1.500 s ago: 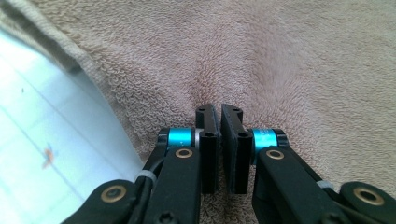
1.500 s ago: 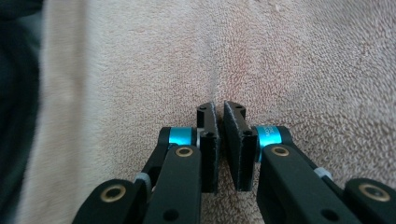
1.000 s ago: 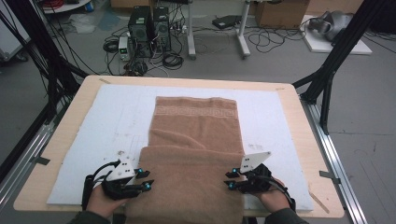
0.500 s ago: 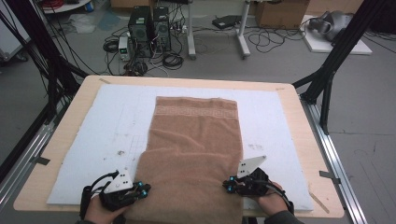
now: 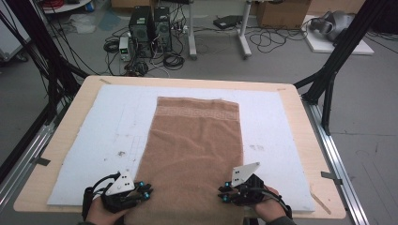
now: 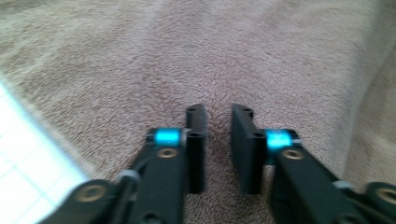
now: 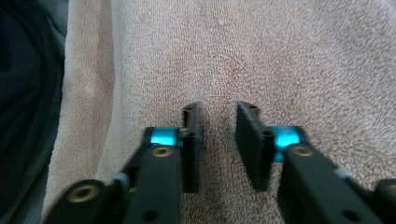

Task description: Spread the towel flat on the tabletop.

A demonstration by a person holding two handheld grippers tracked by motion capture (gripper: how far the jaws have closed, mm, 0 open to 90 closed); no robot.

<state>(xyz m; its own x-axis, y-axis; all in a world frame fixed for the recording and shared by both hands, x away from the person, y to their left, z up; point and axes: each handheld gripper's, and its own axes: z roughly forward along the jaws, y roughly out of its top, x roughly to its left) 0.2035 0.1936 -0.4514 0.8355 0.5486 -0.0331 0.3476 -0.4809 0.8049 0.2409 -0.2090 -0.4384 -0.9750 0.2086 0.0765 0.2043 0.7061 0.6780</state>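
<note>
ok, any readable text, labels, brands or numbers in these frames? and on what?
None can be read.
Towel: woven key-pattern band near its far end, a pattern, not lettering.
White mat: faint grid lines and dark smudges, no characters.
Computer towers on the floor: any badges too small to read.
Cardboard box behind the table: any print too blurred to make out.
Gripper views: plain terry cloth and black jaws with blue bands, no markings.

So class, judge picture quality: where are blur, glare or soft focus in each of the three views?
High view: even light, sharp on the towel, no glare. Left gripper view: left tongs fairly crisp, nearby terry soft, the white mat washed out at lower left. Right gripper view: right tongs sharp, the towel pile clearer, left edge in dark shadow.
</note>
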